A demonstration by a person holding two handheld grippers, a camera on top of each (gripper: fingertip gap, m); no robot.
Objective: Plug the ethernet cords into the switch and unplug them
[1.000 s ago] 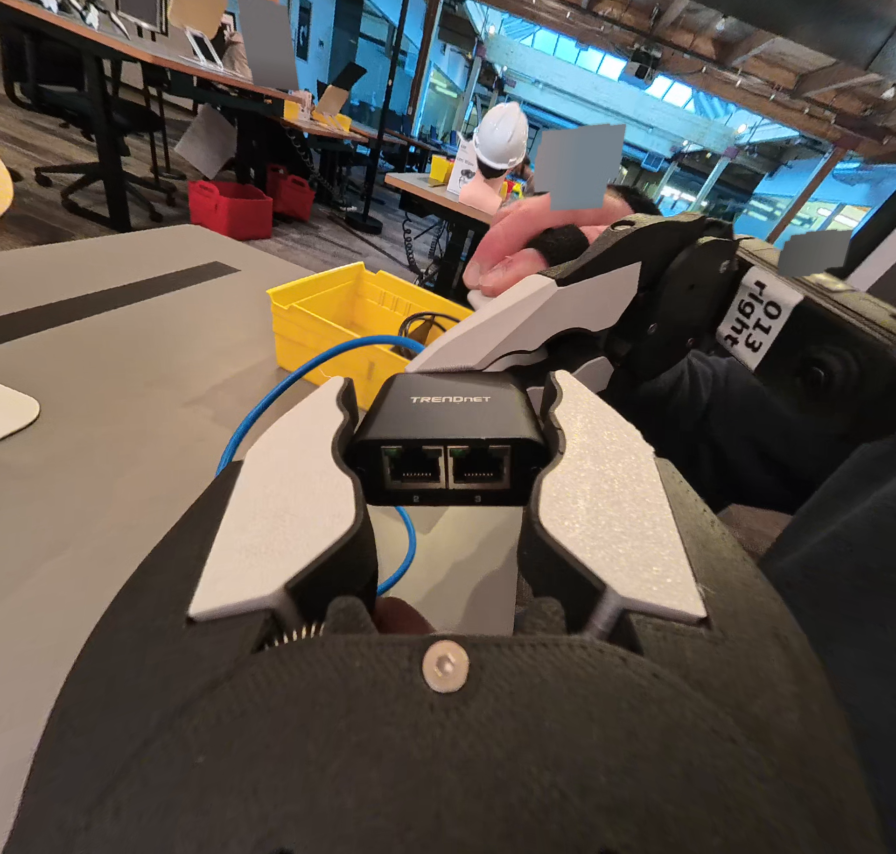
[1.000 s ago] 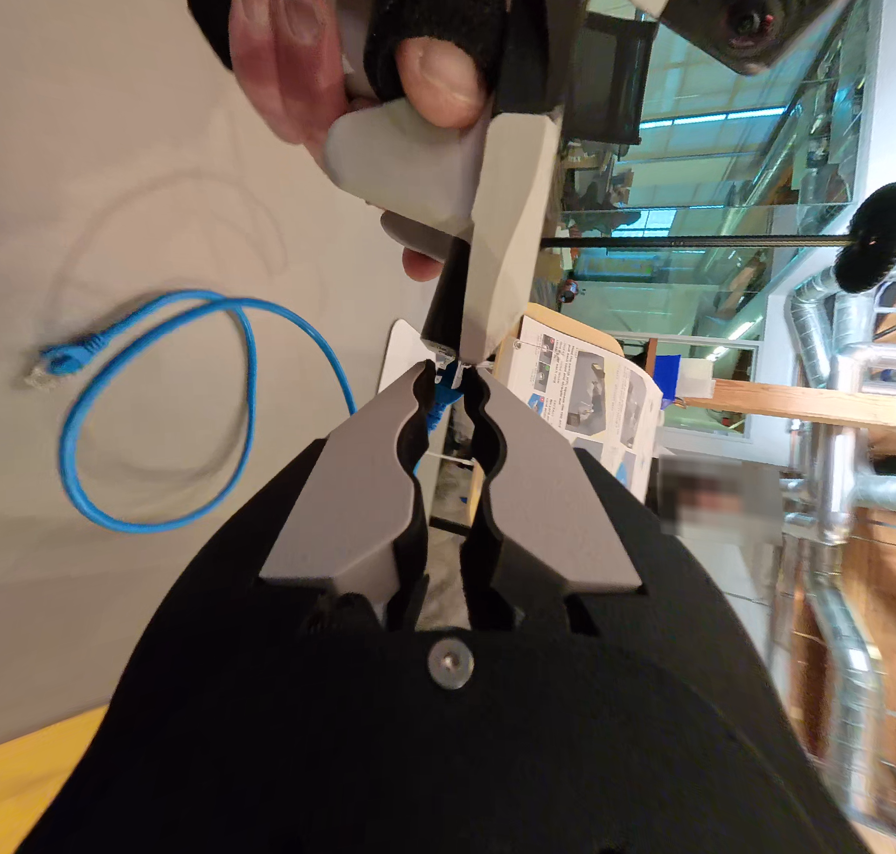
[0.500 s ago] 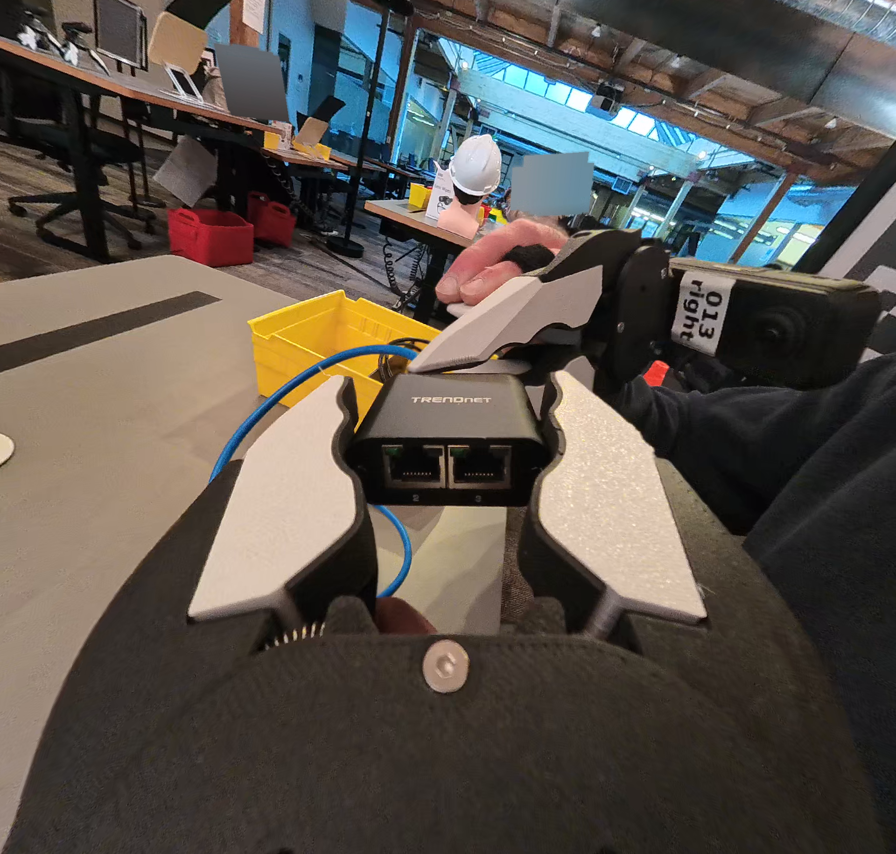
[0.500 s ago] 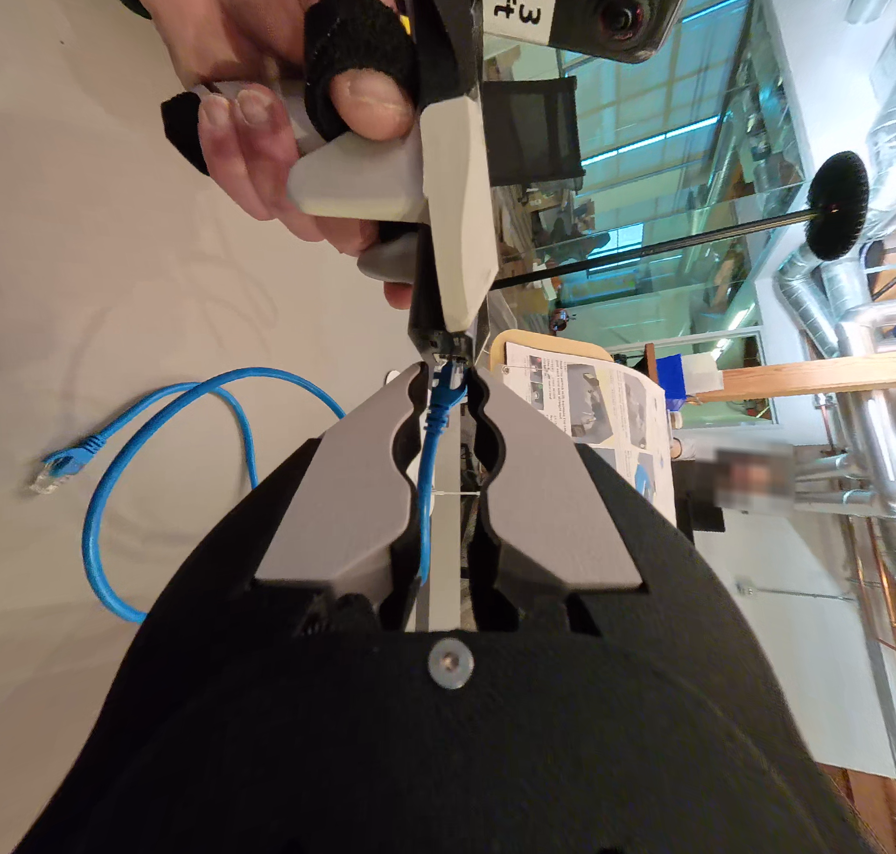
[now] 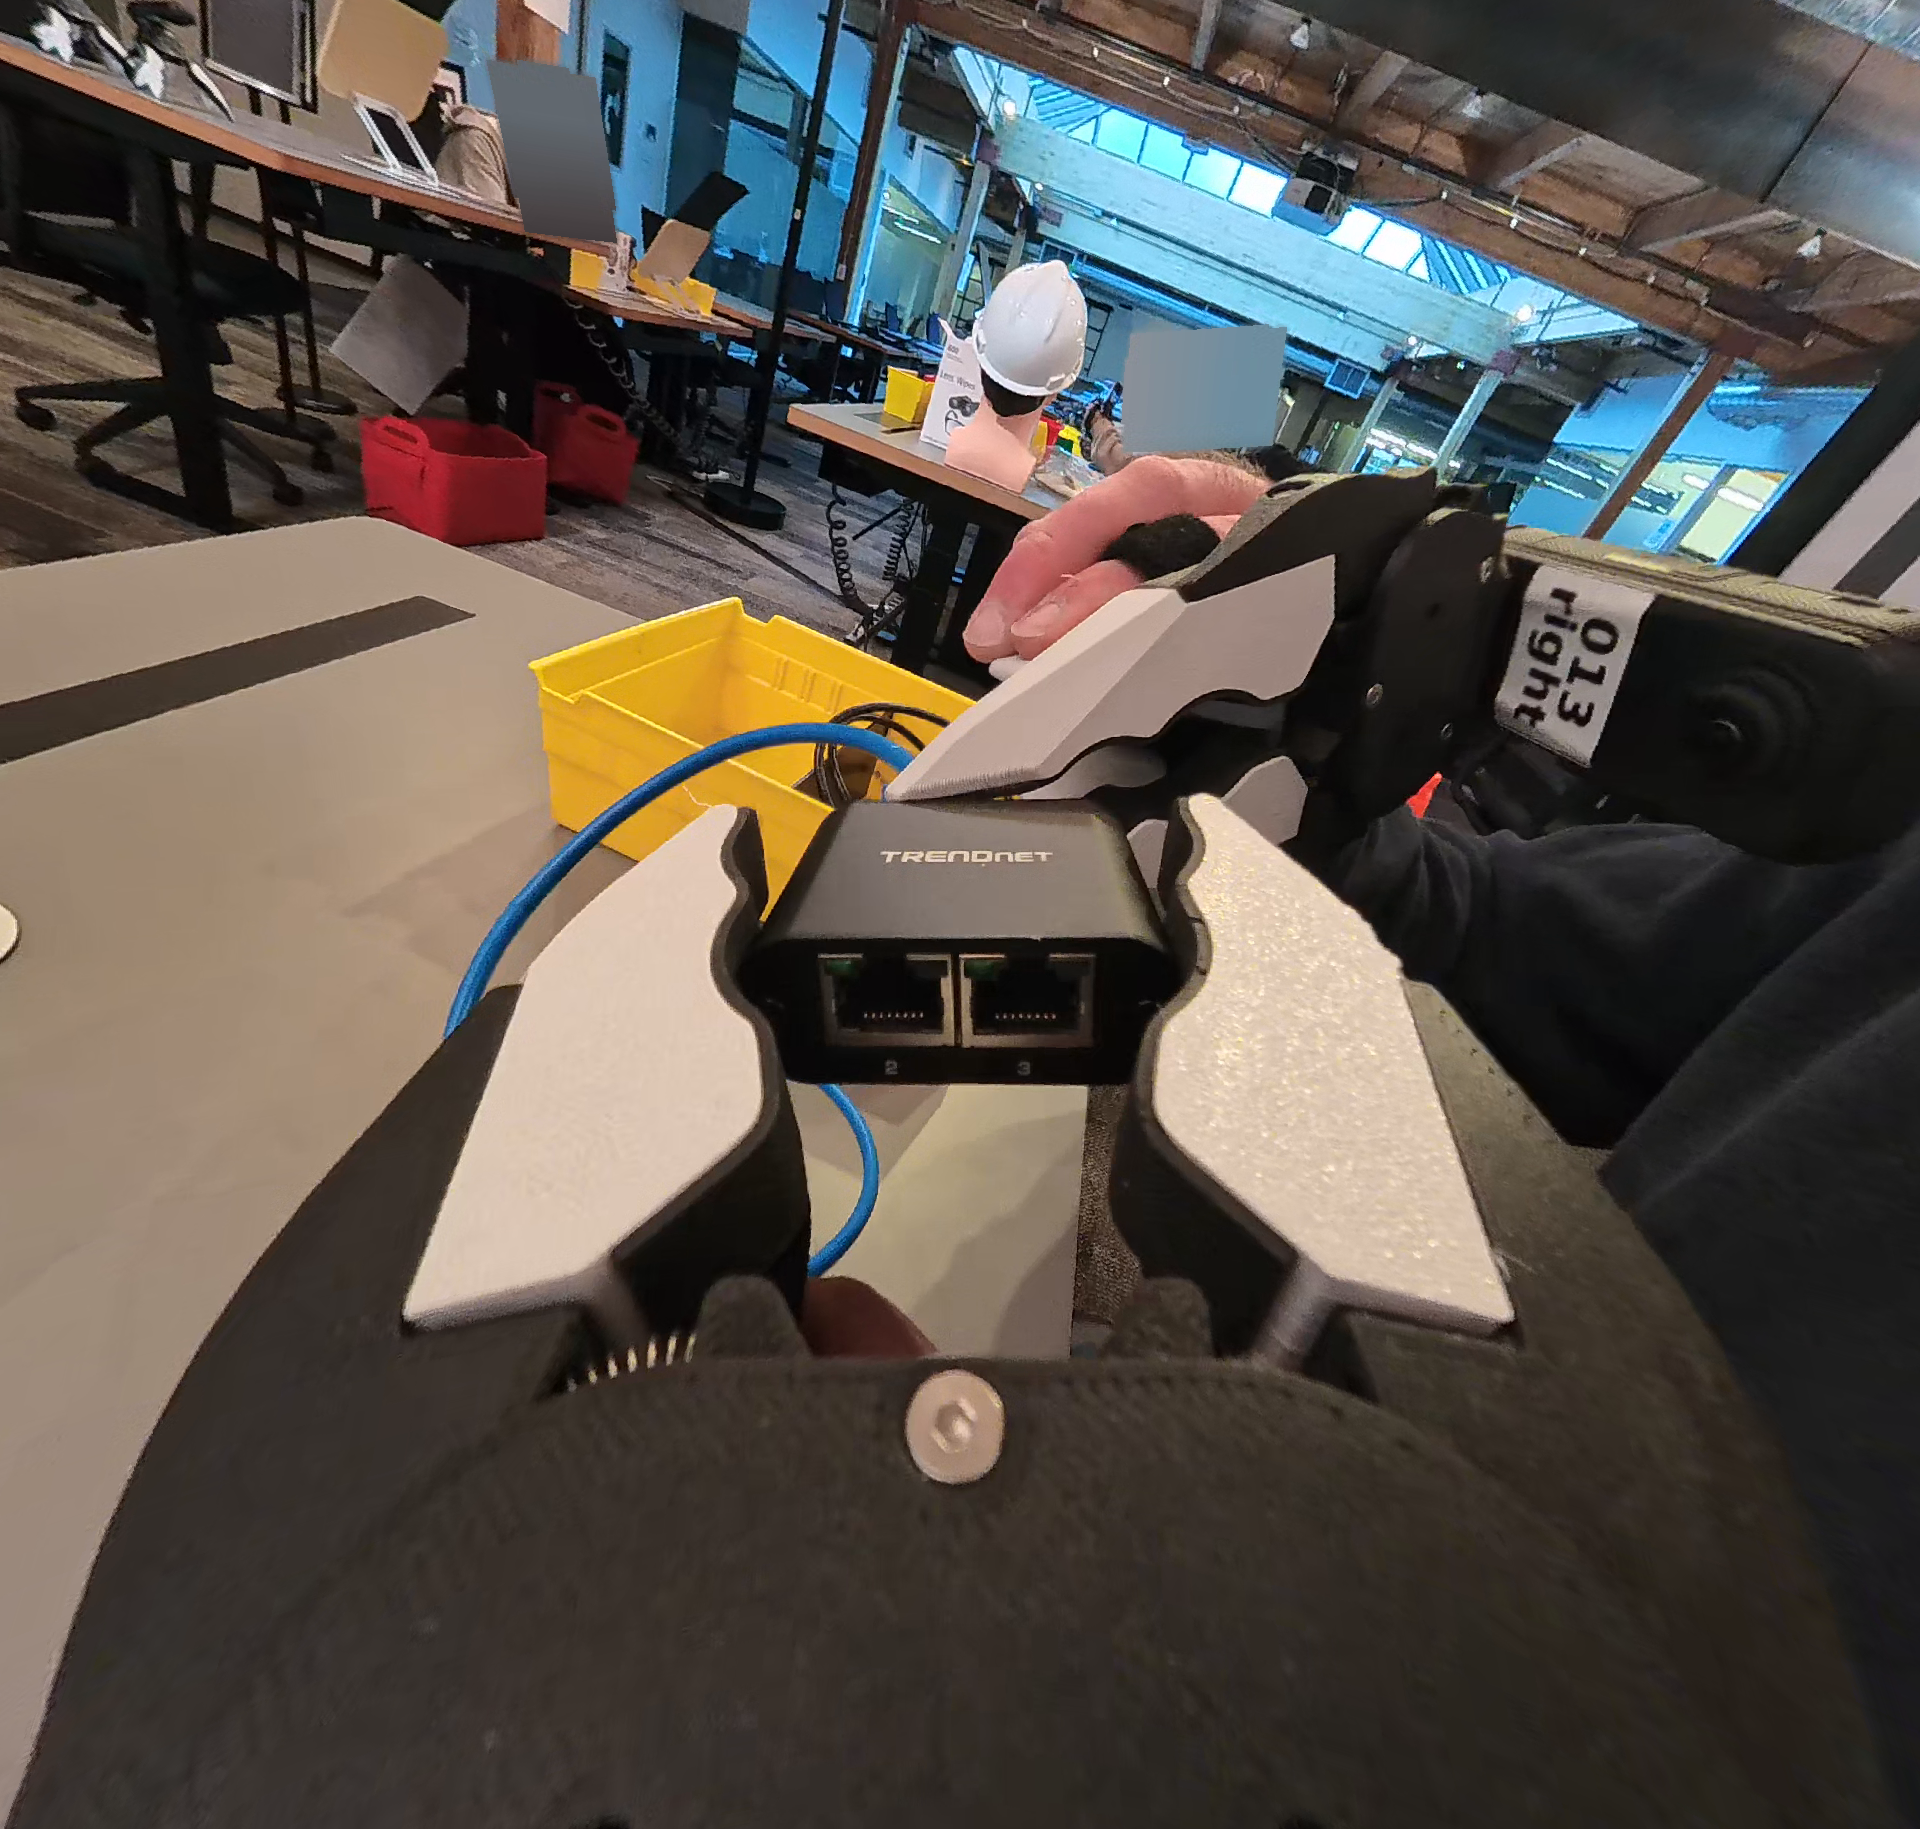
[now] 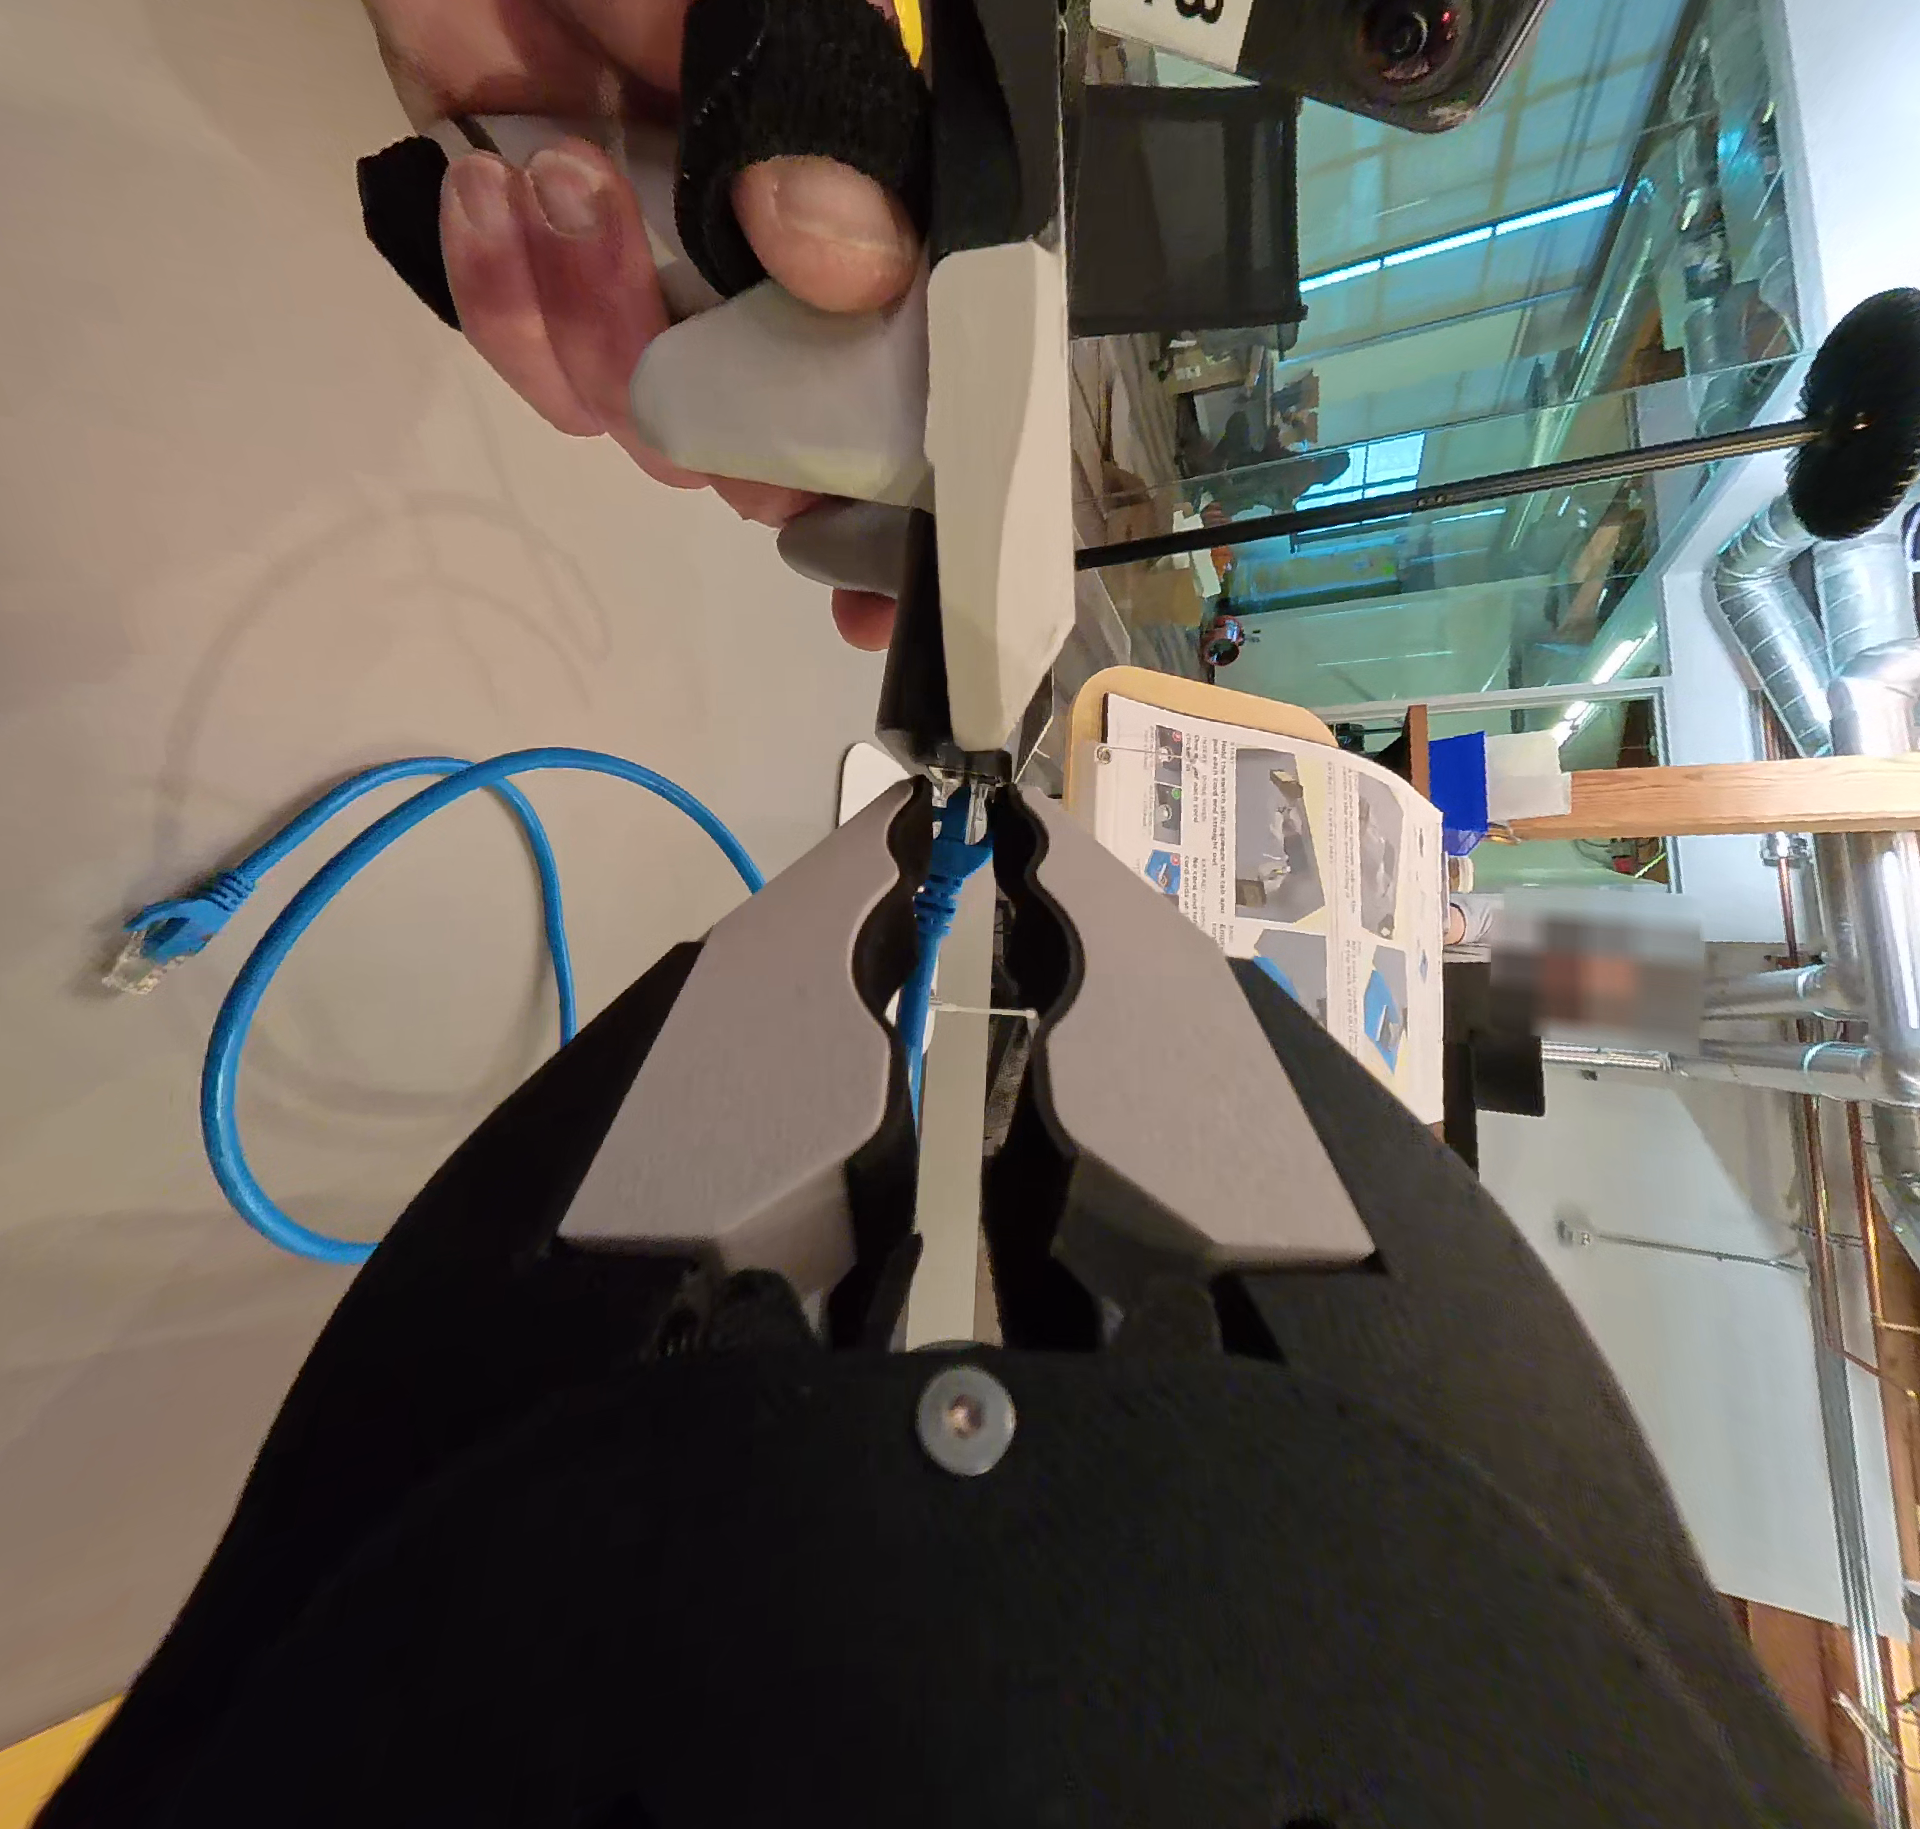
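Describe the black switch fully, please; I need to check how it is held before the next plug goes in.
The switch is a small black box with rounded edges, smooth and matte, white lettering on top. Two empty ports face the left wrist camera, side by side. The left gripper is shut on its two sides and holds it level above the grey table. At its far end the blue cord meets it, its plug between the right gripper fingers.
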